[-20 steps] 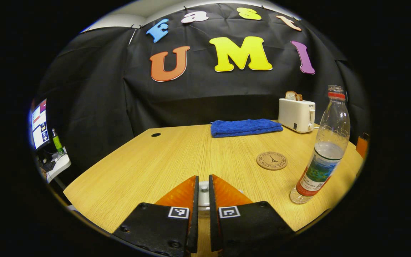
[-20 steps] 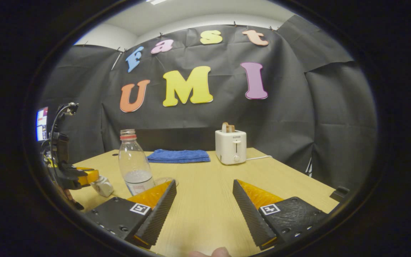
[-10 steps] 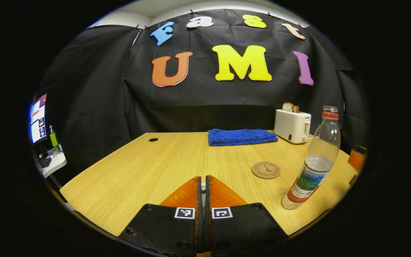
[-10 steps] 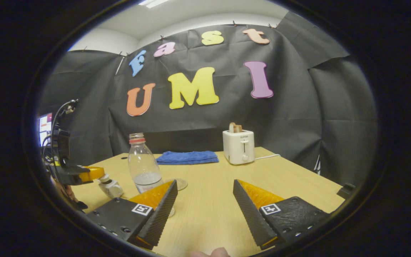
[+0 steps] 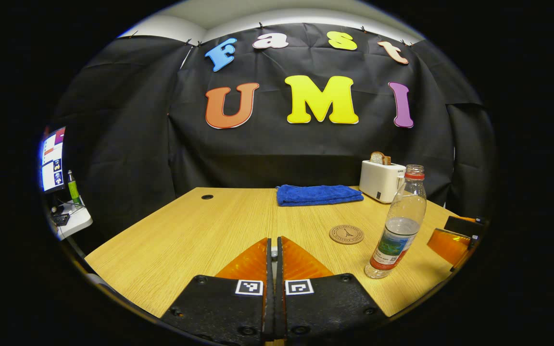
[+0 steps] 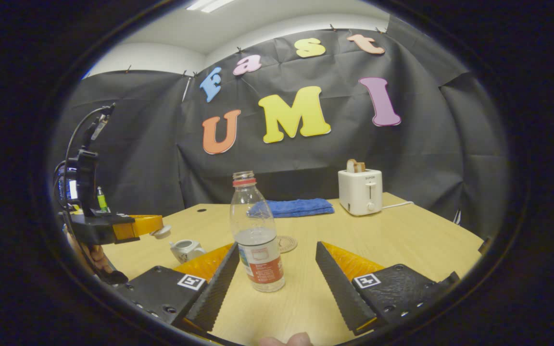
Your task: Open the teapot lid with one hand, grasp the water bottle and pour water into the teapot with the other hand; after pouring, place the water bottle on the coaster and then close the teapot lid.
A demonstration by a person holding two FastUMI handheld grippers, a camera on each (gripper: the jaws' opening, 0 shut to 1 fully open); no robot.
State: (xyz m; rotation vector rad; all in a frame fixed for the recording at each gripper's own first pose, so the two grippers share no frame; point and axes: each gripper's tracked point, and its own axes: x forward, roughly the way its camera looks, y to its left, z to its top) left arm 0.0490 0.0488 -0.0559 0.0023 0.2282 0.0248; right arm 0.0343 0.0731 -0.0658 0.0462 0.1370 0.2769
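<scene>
In the right gripper view the clear water bottle (image 6: 258, 235), uncapped and part full, stands on the wooden table (image 6: 402, 240) just ahead of my open right gripper (image 6: 277, 246), in line with the gap between its fingers. Left of it sits the small white teapot (image 6: 185, 250), its top uncovered. Above the teapot my left gripper (image 6: 157, 224) is shut on the white teapot lid (image 6: 163, 232). In the left gripper view my left gripper (image 5: 273, 241) is closed, a sliver of the lid (image 5: 273, 252) showing between its fingers. The round coaster (image 5: 346, 234) lies beyond the bottle (image 5: 397, 230).
A folded blue towel (image 5: 318, 194) and a white toaster (image 5: 380, 180) holding bread stand at the table's back. The right gripper (image 5: 452, 240) shows at the right edge of the left gripper view. A monitor (image 5: 53, 161) and a side desk stand off the table's left.
My left gripper, shut on the lid, rose and lifted it off the teapot. My right gripper swung left, bringing the bottle in front of its open fingers.
</scene>
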